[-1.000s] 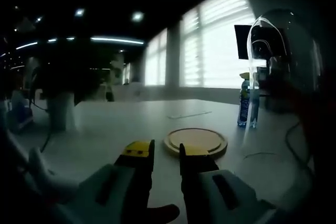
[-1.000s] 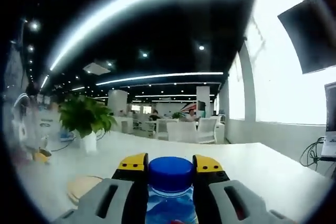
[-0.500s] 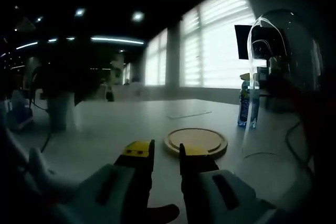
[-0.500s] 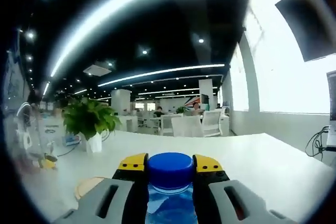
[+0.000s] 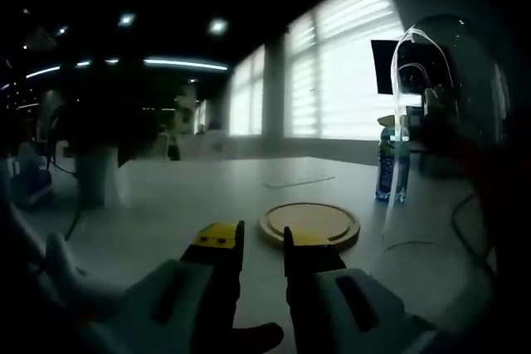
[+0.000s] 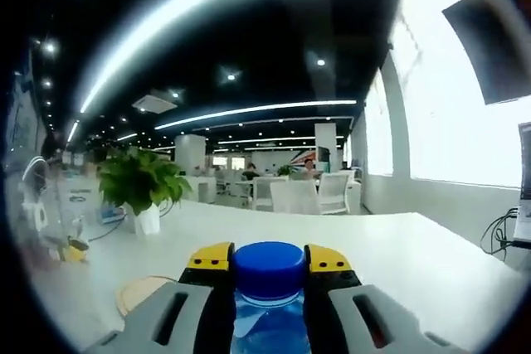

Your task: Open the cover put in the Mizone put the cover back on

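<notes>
My right gripper (image 6: 269, 267) is shut on the Mizone bottle (image 6: 267, 325), its jaws on either side of the blue cap (image 6: 268, 264). The same bottle (image 5: 385, 173) stands upright at the right of the left gripper view, partly behind the clear dome cover (image 5: 440, 122). That cover rises close on the right of my left gripper (image 5: 263, 248), whose jaws stand a narrow gap apart with nothing seen between them. Just ahead of them the round wooden board (image 5: 309, 223) lies bare on the white table (image 5: 182, 196). In the right gripper view the board (image 6: 139, 292) is low left and the cover (image 6: 33, 205) at the far left.
A potted plant (image 6: 138, 191) in a white pot stands on the table at the back left, with chairs and desks behind it. A gloved hand (image 5: 58, 275) shows at the lower left. A thin cable (image 5: 406, 244) lies near the cover.
The right gripper view has shifted slightly up and down with the hand, and the bottle stays gripped. The left gripper view is unchanged.
</notes>
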Demonstrator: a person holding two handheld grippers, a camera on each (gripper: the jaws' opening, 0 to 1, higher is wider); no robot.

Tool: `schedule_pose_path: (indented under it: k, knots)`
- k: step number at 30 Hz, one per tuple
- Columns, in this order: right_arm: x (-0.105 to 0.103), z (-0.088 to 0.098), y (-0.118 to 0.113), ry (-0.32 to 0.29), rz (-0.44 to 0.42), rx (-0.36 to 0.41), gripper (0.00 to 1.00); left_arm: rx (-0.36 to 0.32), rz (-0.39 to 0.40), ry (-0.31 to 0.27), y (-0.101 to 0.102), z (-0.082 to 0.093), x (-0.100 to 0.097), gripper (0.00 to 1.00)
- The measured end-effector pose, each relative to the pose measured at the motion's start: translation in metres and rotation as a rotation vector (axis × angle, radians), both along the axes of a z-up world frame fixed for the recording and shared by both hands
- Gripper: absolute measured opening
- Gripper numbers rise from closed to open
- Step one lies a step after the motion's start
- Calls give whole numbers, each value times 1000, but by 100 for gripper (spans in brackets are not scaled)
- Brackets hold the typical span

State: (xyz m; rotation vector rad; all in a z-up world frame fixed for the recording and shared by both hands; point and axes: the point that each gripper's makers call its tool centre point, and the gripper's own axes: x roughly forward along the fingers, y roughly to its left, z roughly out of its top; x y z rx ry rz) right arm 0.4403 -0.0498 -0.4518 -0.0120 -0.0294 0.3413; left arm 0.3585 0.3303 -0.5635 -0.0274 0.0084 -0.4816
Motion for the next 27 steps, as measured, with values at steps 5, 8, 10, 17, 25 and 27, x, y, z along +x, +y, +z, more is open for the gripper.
schedule_pose_path:
  k: [5,8,10,17,25,27]
  knots:
    - [1,-1,5,13,21,28,25,-1,0,1,0,0,0,16]
    - [0,-2,14,8,40,37,25,1,-1,4,0,-1,1,16]
    - [-1,-2,22,4,38,33,25,0,-2,4,0,-1,1,16]
    - [2,-1,32,-5,48,57,25,-10,-3,-3,0,1,0,16]
    - [3,-1,46,-17,64,63,25,-9,-8,-5,-2,1,0,16]
    - [4,-1,50,-16,73,65,26,-9,-7,-5,-2,2,0,16]
